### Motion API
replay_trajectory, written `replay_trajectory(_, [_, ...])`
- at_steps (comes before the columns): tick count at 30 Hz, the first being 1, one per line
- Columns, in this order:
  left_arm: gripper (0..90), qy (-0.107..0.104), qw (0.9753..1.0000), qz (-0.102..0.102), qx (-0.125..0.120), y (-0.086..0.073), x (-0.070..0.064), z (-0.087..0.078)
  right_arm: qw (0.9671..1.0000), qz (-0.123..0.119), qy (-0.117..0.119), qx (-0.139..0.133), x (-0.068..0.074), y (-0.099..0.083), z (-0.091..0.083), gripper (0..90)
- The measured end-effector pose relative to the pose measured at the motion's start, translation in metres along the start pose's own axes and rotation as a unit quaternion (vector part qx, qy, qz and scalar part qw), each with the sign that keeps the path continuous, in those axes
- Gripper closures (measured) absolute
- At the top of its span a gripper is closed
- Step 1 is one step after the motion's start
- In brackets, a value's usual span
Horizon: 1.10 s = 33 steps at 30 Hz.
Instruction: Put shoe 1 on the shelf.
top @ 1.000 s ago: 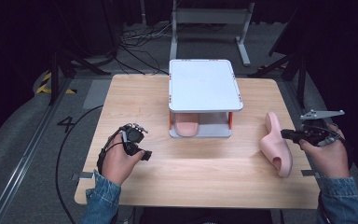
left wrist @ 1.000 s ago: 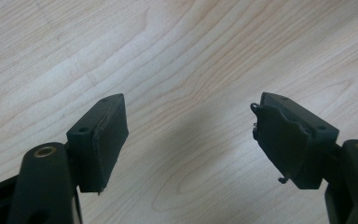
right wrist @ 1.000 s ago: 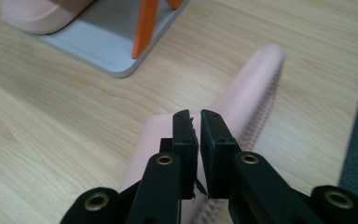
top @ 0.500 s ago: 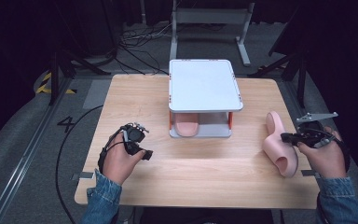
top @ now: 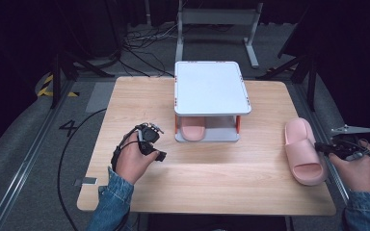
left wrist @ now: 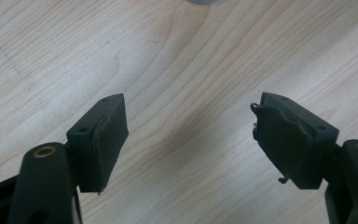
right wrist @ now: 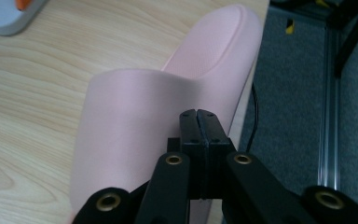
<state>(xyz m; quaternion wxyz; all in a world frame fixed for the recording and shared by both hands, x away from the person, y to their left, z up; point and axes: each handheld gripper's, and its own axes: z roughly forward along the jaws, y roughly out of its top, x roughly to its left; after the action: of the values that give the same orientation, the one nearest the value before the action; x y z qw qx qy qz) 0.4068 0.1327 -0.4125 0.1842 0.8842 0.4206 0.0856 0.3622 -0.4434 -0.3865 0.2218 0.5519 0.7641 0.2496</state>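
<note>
Presently: wooden table (top: 212,178), seen from the high view, with a white two-tier rack (top: 210,86) standing at its middle-back. One pink slipper (top: 191,131) sits on the rack's lower shelf, under the top plate, toe end poking toward the person.

Second pink slipper (top: 302,150) lies flat on the table near the right edge, well apart from the rack, lengthwise front to back, strap end nearer the person.

Right gripper (top: 323,147): held at the slipper's right side, by the table edge. Right gripper view shows the jaws pressed together with no gap between them, tips over the strap of the slipper (right wrist: 130,135). Nothing visibly caught between them; whether the tips touch the strap, cannot tell.

Left gripper (top: 150,139): held above bare wood, left of the rack and near its front corner. Left gripper view shows jaws spread wide, bare table (left wrist: 186,84) between them, nothing held.

Dark floor, cables around the table.
</note>
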Motion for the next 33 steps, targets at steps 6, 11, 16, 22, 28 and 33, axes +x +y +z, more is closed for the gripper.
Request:
replay_trajectory(6, [25.7,-0.003,1.0,0.0,0.001,0.001,-0.002,0.001,0.9953,0.017,0.069,0.066,0.01,-0.01,0.028,86.4])
replay_trajectory(11, [25.7,0.0,1.0,0.0,-0.003,-0.002,0.002,-0.002,0.9914,-0.022,0.109,0.069,0.04,0.003,0.041,83.5])
replay_trajectory(16, [25.6,-0.001,1.0,-0.003,0.0,-0.004,0.001,-0.001,0.9897,-0.036,0.125,0.06,0.051,0.008,0.05,77.9])
replay_trajectory(22, [25.5,0.001,1.0,-0.005,0.001,-0.007,0.001,-0.002,0.9882,-0.056,0.129,0.06,0.055,0.011,0.047,69.4])
replay_trajectory(28, [25.5,0.003,0.9999,-0.01,0.004,-0.013,0.004,-0.003,0.9862,-0.107,0.119,0.044,0.058,0.018,0.036,49.0])
replay_trajectory(33, [25.4,0.009,0.9997,-0.021,0.001,-0.021,0.007,-0.007,0.9774,-0.168,0.121,0.043,0.063,0.022,0.05,33.0])
